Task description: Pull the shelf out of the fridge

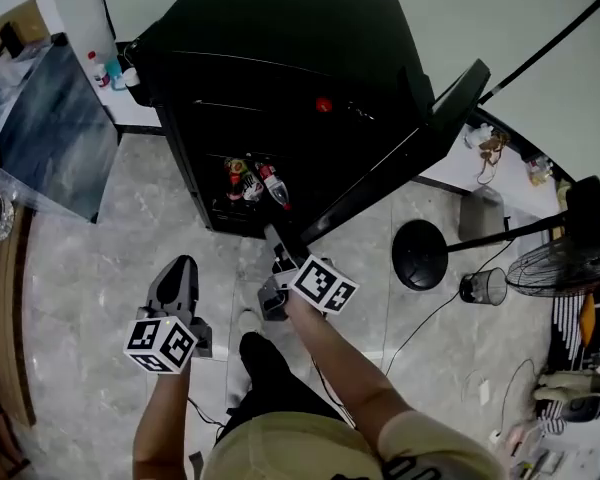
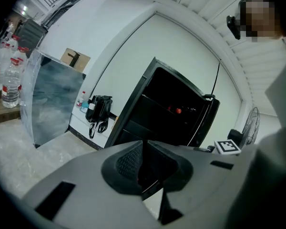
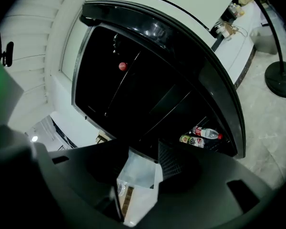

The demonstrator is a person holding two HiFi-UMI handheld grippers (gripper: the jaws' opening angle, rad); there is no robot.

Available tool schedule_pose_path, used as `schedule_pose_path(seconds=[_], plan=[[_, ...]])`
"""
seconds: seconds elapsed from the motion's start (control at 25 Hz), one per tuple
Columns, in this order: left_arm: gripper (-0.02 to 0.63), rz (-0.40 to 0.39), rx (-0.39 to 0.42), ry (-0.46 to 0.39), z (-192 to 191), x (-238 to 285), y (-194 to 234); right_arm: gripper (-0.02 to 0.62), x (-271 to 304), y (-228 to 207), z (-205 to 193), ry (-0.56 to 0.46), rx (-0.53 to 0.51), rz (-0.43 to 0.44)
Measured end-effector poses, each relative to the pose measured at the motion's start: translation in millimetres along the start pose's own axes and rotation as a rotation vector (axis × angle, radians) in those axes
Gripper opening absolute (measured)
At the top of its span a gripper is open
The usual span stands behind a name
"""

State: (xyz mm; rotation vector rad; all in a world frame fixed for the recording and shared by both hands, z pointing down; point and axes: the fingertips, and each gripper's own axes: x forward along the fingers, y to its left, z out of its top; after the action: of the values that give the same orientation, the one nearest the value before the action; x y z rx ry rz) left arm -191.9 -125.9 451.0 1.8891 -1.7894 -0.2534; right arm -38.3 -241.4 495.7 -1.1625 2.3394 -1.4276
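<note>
The black fridge point(image 1: 280, 58) stands with its door point(image 1: 400, 163) swung open to the right. Thin shelves point(image 1: 230, 106) show as faint lines in its dark inside, with a small red thing point(image 1: 323, 104) on one. In the right gripper view the shelves point(image 3: 171, 111) run above bottles point(image 3: 200, 136) at the bottom. My right gripper point(image 1: 277, 251) hangs just in front of the fridge's lower part, open, with nothing between its fingers point(image 3: 174, 161). My left gripper point(image 1: 180, 270) is lower left over the floor, apart from the fridge, shut and empty; its pads point(image 2: 128, 161) are pressed together.
A blue-grey panel point(image 1: 50, 133) leans at the left, with water bottles point(image 2: 7, 75) beside it. A black bag point(image 2: 97, 109) hangs left of the fridge. A round stand base point(image 1: 420, 255) and a fan point(image 1: 565, 263) stand at the right, with cables on the floor.
</note>
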Motion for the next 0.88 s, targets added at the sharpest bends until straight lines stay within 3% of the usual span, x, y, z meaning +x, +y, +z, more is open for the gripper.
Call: schedule_pose_path(seconds=[0.4, 0.88], plan=[[0.018, 0.023, -0.039, 0.014, -7, 69, 29, 0.184, 66, -44, 34, -0.089, 0.080, -0.044], [0.018, 0.008, -0.108, -0.002, -14, 116, 40, 0.184, 115, -81, 68, -0.196, 0.269, -0.054]])
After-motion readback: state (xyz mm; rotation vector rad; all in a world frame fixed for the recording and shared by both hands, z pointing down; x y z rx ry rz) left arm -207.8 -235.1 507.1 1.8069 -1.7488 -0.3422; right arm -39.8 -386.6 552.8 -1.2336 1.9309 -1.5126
